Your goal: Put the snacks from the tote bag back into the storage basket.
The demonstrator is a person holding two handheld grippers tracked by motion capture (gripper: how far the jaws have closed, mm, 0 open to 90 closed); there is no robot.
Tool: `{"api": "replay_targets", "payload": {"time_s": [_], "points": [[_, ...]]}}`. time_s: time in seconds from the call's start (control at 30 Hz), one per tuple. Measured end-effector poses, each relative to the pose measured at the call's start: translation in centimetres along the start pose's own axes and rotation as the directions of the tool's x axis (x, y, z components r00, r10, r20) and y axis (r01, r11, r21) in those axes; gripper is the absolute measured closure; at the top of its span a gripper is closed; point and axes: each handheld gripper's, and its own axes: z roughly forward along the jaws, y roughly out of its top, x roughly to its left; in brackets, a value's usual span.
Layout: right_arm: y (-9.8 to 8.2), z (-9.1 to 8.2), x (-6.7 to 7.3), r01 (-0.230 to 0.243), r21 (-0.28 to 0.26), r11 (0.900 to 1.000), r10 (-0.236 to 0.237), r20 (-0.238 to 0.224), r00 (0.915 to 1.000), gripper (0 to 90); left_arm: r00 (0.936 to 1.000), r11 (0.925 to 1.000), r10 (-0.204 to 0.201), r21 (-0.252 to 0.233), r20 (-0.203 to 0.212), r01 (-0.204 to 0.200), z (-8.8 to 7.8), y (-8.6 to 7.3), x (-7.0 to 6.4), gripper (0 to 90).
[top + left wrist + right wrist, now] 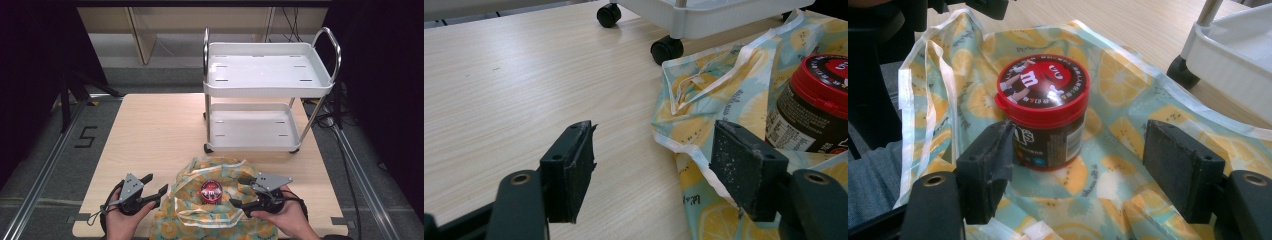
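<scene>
A small brown candy jar with a red screw lid (211, 192) stands upright on a crumpled lemon-print bag of pale blue and yellow plastic (200, 212), which lies spread at the near edge of the light wooden worktop (150, 130). In the right gripper view the jar (1045, 112) sits in the middle of the bag (1128, 150), its lid printed with cartoon candy figures.

The left gripper (152, 190) hovers just beside the bag's left edge with its jaws spread apart and nothing between them; in the left gripper view one jaw is over bare wood and the other over the white-trimmed rim of the bag (694, 115), with the jar (811, 105) off to the side. The right gripper (239, 192) is just to the right of the jar, jaws wide apart; in its own view the jar stands ahead between the two pads, near one of them, and whether that pad touches it cannot be told.

A white two-shelf trolley with chrome handles and black castors (267, 90) stands on the worktop beyond the bag.
</scene>
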Motion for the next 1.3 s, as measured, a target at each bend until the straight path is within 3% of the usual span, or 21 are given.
{"api": "replay_targets", "payload": {"time_s": [0.3,0.47,0.67,1.3], "points": [[0.5,0.4,0.2,-0.003,0.003,1.000,0.003,-0.010,0.9999,28.5,1.0000,1.0000,0.000,-0.001,0.002,0.000,-0.1,-0.1,0.1,33.0],[1.2,1.4,0.4,0.023,-0.012,1.000,-0.024,-0.040,0.9989,27.8,1.0000,1.0000,-0.003,-0.005,0.003,0.003,0.0,0.0,0.1,33.0],[1.6,2.2,0.7,0.031,0.006,1.000,-0.030,-0.072,0.9970,27.5,1.0000,1.0000,-0.003,-0.004,0.006,0.003,0.0,0.0,0.1,32.9],[2.2,5.2,1.0,0.051,0.072,0.996,-0.045,-0.088,0.9951,25.7,1.0000,1.0000,-0.002,-0.005,0.009,0.002,0.0,0.0,-0.1,32.8]]}}
